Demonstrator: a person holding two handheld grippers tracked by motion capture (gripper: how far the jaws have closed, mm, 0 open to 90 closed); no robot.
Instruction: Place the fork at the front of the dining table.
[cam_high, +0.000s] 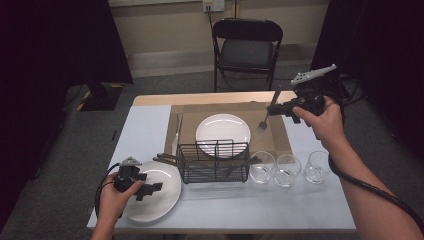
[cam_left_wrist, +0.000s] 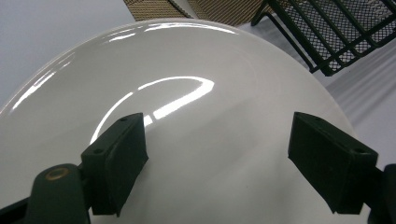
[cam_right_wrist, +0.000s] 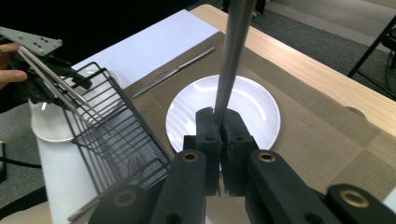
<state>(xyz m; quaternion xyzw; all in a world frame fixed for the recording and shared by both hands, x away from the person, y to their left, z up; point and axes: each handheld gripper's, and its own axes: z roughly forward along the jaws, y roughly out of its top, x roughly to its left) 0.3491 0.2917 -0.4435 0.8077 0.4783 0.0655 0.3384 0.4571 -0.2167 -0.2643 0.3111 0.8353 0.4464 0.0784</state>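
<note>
My right gripper (cam_high: 274, 110) is raised over the right side of the brown placemat (cam_high: 280, 137) and is shut on a metal fork (cam_high: 263, 125). The fork's tines hang down toward the mat, right of the smaller white plate (cam_high: 222, 131). In the right gripper view the jaws (cam_right_wrist: 218, 121) clamp the fork's handle (cam_right_wrist: 233, 56) above that plate (cam_right_wrist: 261, 107). My left gripper (cam_high: 145, 187) is open just over the larger white plate (cam_high: 160, 197) at the near left. The left gripper view has its jaws (cam_left_wrist: 217, 161) spread wide above the plate's glossy face (cam_left_wrist: 187, 70), holding nothing.
A black wire basket (cam_high: 215, 161) with several utensils stands between the plates. Three empty glasses (cam_high: 286, 170) line up to its right. A knife (cam_high: 176, 131) lies left of the smaller plate. A folding chair (cam_high: 247, 47) stands beyond the table's far edge.
</note>
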